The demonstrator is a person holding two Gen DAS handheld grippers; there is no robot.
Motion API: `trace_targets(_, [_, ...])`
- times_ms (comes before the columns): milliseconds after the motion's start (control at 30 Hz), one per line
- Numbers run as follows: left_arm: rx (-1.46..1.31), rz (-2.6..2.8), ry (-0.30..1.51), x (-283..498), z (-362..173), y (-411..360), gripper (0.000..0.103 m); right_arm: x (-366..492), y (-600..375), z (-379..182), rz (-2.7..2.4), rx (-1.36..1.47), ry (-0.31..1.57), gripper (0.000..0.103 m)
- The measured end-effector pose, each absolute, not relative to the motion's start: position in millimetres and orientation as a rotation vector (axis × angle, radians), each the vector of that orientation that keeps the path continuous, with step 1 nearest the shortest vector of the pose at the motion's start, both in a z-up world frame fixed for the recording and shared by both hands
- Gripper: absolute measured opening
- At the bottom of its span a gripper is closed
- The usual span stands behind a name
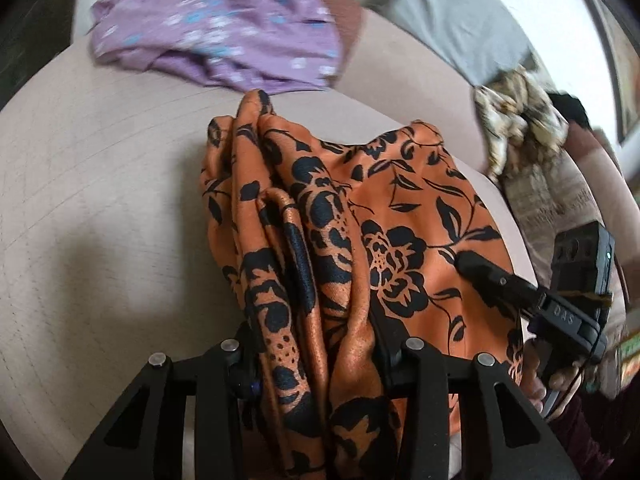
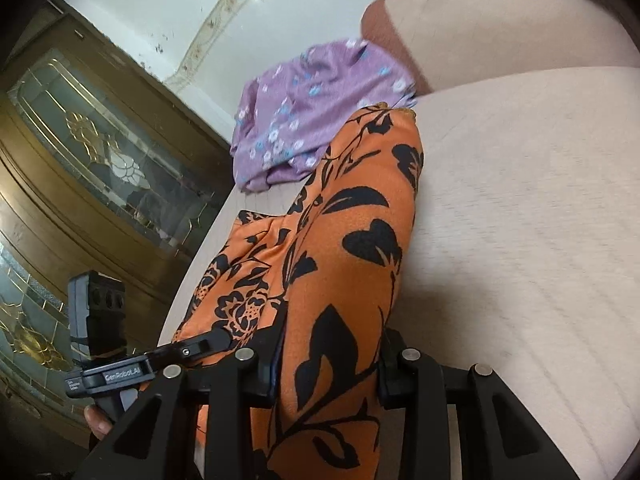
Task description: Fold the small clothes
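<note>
An orange cloth with black flowers (image 1: pixel 360 216) is held up over the beige cushion (image 1: pixel 100 200). My left gripper (image 1: pixel 320 340) is shut on a bunched fold of it, and the cloth hides the fingertips. My right gripper (image 2: pixel 328 364) is shut on the same orange cloth (image 2: pixel 352 240), which runs forward between its jaws. The right gripper also shows in the left wrist view (image 1: pixel 500 280), against the cloth's right side. The left gripper shows in the right wrist view (image 2: pixel 192 348), at the cloth's left side.
A purple flowered garment (image 1: pixel 216 36) lies crumpled at the cushion's far edge; it also shows in the right wrist view (image 2: pixel 304 116). A beige patterned cloth (image 1: pixel 520 120) lies at the right. A wooden cabinet with glass doors (image 2: pixel 80 168) stands left. A grey pillow (image 1: pixel 452 16) is behind.
</note>
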State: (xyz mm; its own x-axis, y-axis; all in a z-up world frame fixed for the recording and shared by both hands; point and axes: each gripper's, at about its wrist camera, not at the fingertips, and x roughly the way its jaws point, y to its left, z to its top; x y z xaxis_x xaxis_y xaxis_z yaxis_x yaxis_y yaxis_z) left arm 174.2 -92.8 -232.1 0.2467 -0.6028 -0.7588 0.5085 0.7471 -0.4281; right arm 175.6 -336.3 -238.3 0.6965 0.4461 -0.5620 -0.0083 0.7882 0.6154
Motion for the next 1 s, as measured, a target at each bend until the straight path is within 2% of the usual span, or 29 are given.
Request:
trace_targets(200, [-0.037, -0.83, 1.094, 115.9, -229.4, -123.6, 0.042, 110.7, -370.2, -236.4, 0.221, 0.657, 0.741, 0.036])
trace_targets(300, [0.023, -0.822, 1.144, 93.5, -244.9, -136.5, 0.044, 79.6, -383.6, -247.4, 0.198, 0.673, 0.764, 0.036])
trace_targets(367, [0.086, -0.756, 1.196, 88.0, -265.9, -140.6, 0.05, 77.3, -388.5, -268.0, 0.171, 0.688, 0.872, 0.039])
trace_targets(400, [0.084, -0.745, 1.193, 87.7, -268.9, -138.6, 0.057, 77.3, -389.4, -274.5, 0.138, 0.682, 0.918, 0.047])
trace_targets(467, [0.075, -0.707, 1.17, 87.5, -260.5, -129.7, 0.062, 70.3, -389.4, -277.6, 0.094, 0.674, 0.941, 0.053])
trace_targets(500, [0.082, -0.698, 1.146, 84.7, -254.4, -125.1, 0.063, 65.8, -389.0, -271.8, 0.083, 0.665, 0.925, 0.053])
trace_targets(600, [0.12, -0.631, 1.065, 66.5, -238.1, -110.1, 0.074, 38.0, -383.1, -240.3, -0.009, 0.542, 0.831, 0.053])
trace_targets(700, [0.159, -0.577, 1.008, 38.6, -232.5, -102.3, 0.075, 6.1, -375.4, -215.8, -0.066, 0.45, 0.718, 0.053])
trace_targets(733, [0.175, -0.558, 0.993, 33.4, -233.9, -100.2, 0.079, -1.4, -369.8, -211.6, -0.061, 0.431, 0.702, 0.053])
trace_targets(833, [0.26, -0.486, 0.99, 28.8, -255.8, -111.1, 0.094, -4.1, -353.1, -229.4, -0.014, 0.439, 0.79, 0.043])
trace_targets(900, [0.229, -0.476, 1.046, 35.1, -264.7, -112.3, 0.095, 0.0, -334.9, -256.4, -0.073, 0.349, 0.897, 0.043])
trace_targets(1000, [0.235, -0.439, 1.025, 33.1, -245.2, -110.7, 0.095, -3.2, -329.2, -243.4, -0.102, 0.315, 0.899, 0.043])
